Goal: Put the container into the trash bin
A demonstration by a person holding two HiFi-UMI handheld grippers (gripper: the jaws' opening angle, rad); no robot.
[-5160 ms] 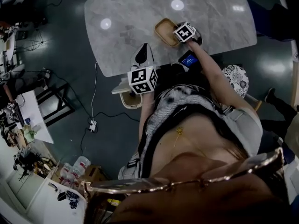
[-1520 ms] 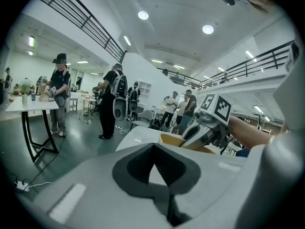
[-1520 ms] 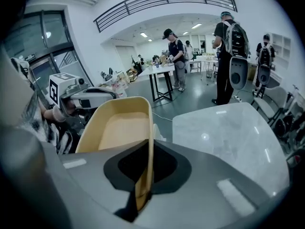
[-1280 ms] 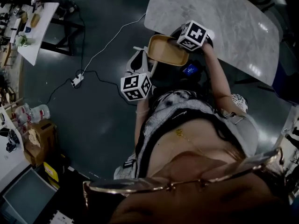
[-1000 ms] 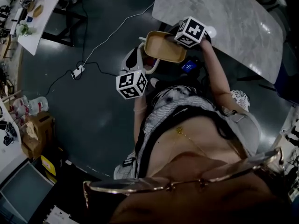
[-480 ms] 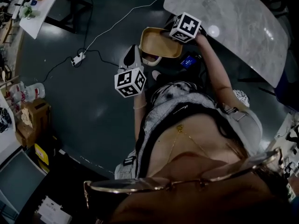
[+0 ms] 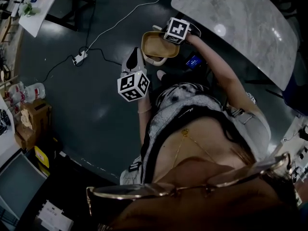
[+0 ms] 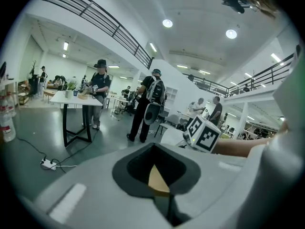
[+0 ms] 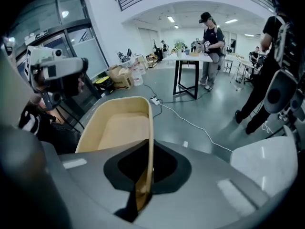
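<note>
My right gripper (image 7: pixel 168 37) is shut on the rim of the tan, shallow container (image 7: pixel 158 46). In the head view it holds the container off the table's edge, over the white trash bin (image 7: pixel 153 61), most of which the container hides. In the right gripper view the jaws (image 9: pixel 143 194) pinch the container's wall (image 9: pixel 119 128), and the container tilts away over the floor. My left gripper (image 7: pixel 132 61) hangs just left of the bin, pointing toward it. Its jaws (image 8: pixel 164 199) look shut with nothing between them; a tan sliver of the container (image 8: pixel 157 181) shows past them.
The marble table (image 7: pixel 240 18) stands to the right of the bin. A power strip (image 7: pixel 77 59) and its cable lie on the dark floor. Cardboard boxes (image 7: pixel 29 119) sit far left. People (image 9: pixel 209 30) stand at a white table in the distance.
The right gripper lifted the container off the marble table and carried it left and down to just over the white bin. The left gripper drifted left beside the bin.
</note>
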